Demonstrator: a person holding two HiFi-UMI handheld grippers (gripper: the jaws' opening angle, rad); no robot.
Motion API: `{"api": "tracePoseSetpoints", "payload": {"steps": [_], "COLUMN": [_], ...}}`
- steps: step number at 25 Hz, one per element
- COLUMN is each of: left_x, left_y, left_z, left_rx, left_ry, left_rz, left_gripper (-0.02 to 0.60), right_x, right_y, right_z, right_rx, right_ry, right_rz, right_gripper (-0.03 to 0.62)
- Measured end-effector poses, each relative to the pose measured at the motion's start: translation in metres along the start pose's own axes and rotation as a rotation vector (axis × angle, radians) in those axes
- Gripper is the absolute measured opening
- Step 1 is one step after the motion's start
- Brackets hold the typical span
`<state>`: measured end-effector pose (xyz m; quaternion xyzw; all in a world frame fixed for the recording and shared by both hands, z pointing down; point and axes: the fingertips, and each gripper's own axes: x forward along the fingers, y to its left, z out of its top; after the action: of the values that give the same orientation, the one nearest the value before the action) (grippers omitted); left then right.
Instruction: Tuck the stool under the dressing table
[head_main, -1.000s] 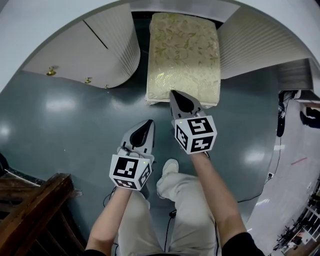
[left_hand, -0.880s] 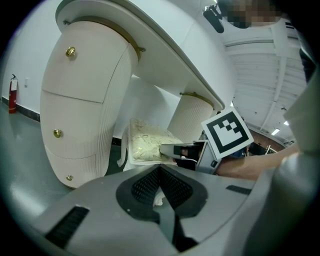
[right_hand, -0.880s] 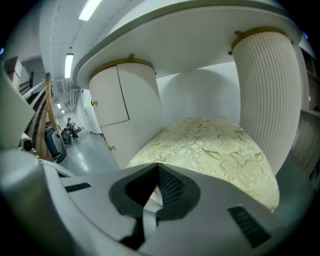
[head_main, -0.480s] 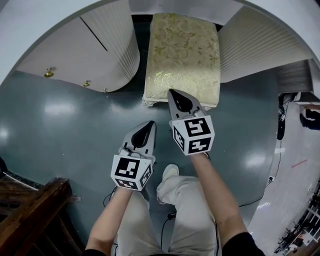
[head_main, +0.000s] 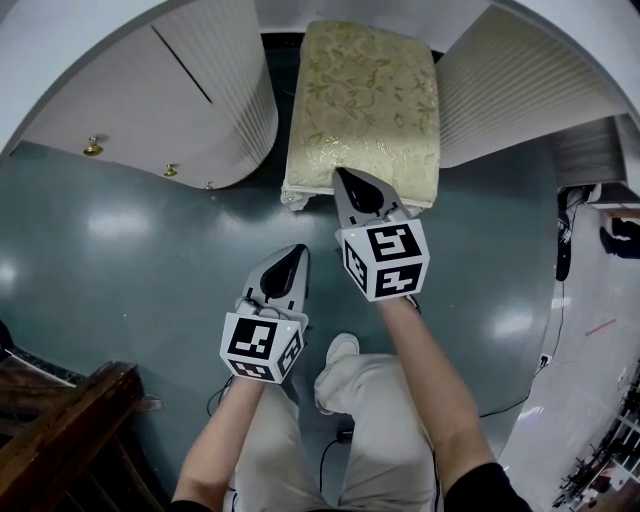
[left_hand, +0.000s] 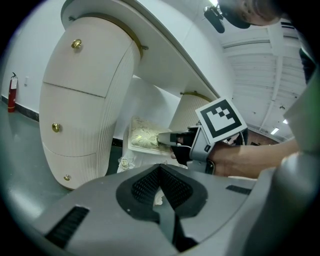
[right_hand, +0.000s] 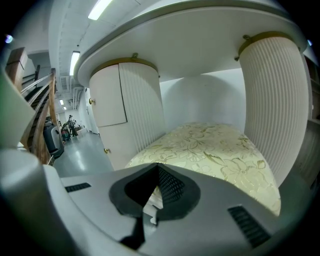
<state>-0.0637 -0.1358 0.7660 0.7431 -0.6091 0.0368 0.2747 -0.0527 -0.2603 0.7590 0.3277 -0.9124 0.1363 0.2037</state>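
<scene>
Sliding further under dressing table (head_main: 215, 90) — stool (head_main: 370, 100).

The stool's (head_main: 370, 100) legs mostly hide beneath its cushion, and the right tool (head_main: 343, 179) covers part of its near edge.

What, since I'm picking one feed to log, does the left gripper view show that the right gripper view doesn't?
Only the left gripper view: the right gripper, its tip at the stool's near edge, and a red fire extinguisher by the wall. Only the right gripper view: the stool's top close up, a wooden stair rail and a corridor. Both: the stool between the dressing table's ribbed pedestals, and that gripper's own shut jaws in front.
</scene>
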Motion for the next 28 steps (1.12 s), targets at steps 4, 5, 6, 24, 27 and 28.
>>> {"api": "tracePoseSetpoints", "payload": {"steps": [4,5,6,24,27,28], "left_x": [0.000,0.000,0.000,-0.003,-0.001,-0.001], "left_y": [-0.001,-0.001,-0.001,-0.022,-0.027,-0.029], "left_z": [-0.004,-0.005,-0.006,-0.013,-0.018,-0.018], "left_rx": [0.003,0.005,0.006,0.012,0.018,0.021], "left_ry": [0.003,0.003,0.003,0.007,0.017,0.020], "left_rz": [-0.007,-0.007,-0.007,-0.061,-0.076,-0.081], "left_gripper": [0.008,0.008,0.008,0.008,0.008,0.008], "right_x": [0.001,0.001,0.001,-0.031,-0.039,-0.042], "right_y": [-0.001,-0.001,0.000,-0.015,-0.025,-0.029], "right_z": [0.000,0.001,0.001,-0.014,-0.018,-0.019], "right_rx": [0.005,0.005,0.003,-0.045,-0.039,-0.033], "right_ry": [-0.006,-0.008,-0.010,-0.013,-0.011,-0.011], "right_rz": [-0.004,-0.004,-0.004,-0.057,-0.091,-0.101], "right_gripper": [0.012,0.012,0.012,0.012,0.012,0.012]}}
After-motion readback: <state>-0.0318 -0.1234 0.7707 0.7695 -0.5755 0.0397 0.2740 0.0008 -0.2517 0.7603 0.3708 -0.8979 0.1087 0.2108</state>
